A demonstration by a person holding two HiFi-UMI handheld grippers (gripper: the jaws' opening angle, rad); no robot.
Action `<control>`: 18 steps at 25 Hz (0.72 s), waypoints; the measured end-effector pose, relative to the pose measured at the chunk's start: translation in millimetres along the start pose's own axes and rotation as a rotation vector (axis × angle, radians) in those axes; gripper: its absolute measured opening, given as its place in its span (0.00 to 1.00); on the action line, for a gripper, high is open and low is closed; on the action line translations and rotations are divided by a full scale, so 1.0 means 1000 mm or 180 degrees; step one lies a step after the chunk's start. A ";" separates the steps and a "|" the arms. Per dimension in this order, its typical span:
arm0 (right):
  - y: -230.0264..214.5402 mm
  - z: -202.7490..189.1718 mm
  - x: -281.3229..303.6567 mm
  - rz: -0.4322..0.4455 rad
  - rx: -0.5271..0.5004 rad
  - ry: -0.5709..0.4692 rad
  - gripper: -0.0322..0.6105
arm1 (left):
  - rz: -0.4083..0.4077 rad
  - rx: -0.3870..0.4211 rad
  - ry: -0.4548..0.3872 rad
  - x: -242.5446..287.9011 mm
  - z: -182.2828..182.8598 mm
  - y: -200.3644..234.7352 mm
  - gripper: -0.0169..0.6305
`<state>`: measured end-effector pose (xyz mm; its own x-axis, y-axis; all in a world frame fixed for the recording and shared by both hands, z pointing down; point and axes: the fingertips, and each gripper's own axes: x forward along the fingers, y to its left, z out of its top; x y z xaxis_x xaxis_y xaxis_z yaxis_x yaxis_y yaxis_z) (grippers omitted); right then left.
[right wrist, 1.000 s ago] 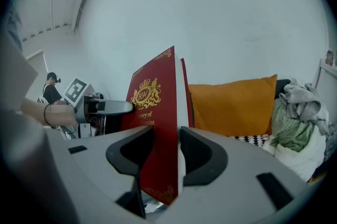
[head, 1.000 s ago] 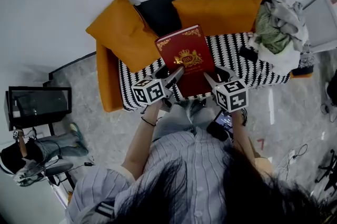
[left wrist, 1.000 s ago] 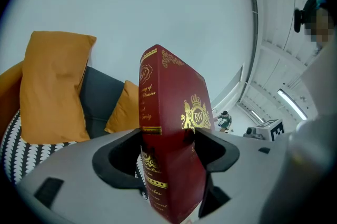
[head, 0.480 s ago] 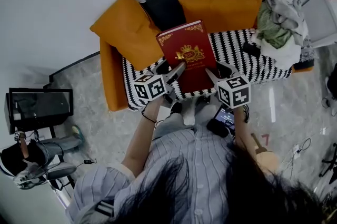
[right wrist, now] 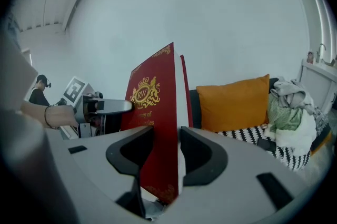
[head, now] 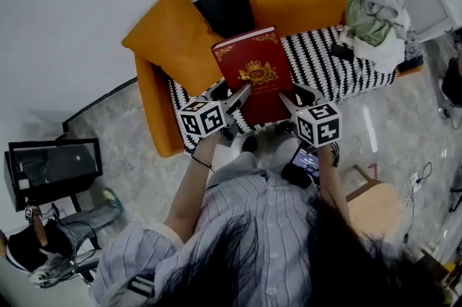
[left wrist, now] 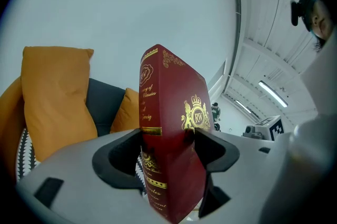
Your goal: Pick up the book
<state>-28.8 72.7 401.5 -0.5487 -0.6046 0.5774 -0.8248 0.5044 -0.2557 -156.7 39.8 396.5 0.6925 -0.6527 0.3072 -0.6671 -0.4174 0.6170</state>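
Observation:
A thick red book [head: 255,74] with a gold crest on its cover is lifted off the sofa, held between both grippers. My left gripper [head: 234,97] is shut on its spine side, and the left gripper view shows the red book [left wrist: 169,138] clamped between the black pads. On the other side my right gripper [head: 287,102] is shut on the page edge; the book [right wrist: 158,128] stands upright between its jaws in the right gripper view.
Behind the book stands a sofa [head: 317,63] with a black-and-white cover and orange cushions [head: 173,38]. A heap of clothes [head: 375,16] lies at its right end. A wooden stool [head: 375,208] is at the lower right, a black screen [head: 50,162] at the left.
Both grippers have carried the book away from the sofa. The sofa and clothes have shifted up and to the right in the head view, and more floor shows.

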 end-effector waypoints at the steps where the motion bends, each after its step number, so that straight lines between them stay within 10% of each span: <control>1: 0.007 -0.003 0.000 -0.0033 0.0021 -0.0013 0.32 | -0.0029 0.0012 0.0025 -0.006 -0.001 0.003 0.51; 18: 0.076 -0.048 -0.008 -0.0421 0.0307 0.0038 0.32 | -0.0403 -0.0019 0.0302 -0.060 -0.032 0.018 0.51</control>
<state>-80.7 145.8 414.4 -0.4334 -0.6541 0.6200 -0.8993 0.3590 -0.2498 -202.1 91.7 412.4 0.7941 -0.5321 0.2936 -0.5713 -0.4887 0.6594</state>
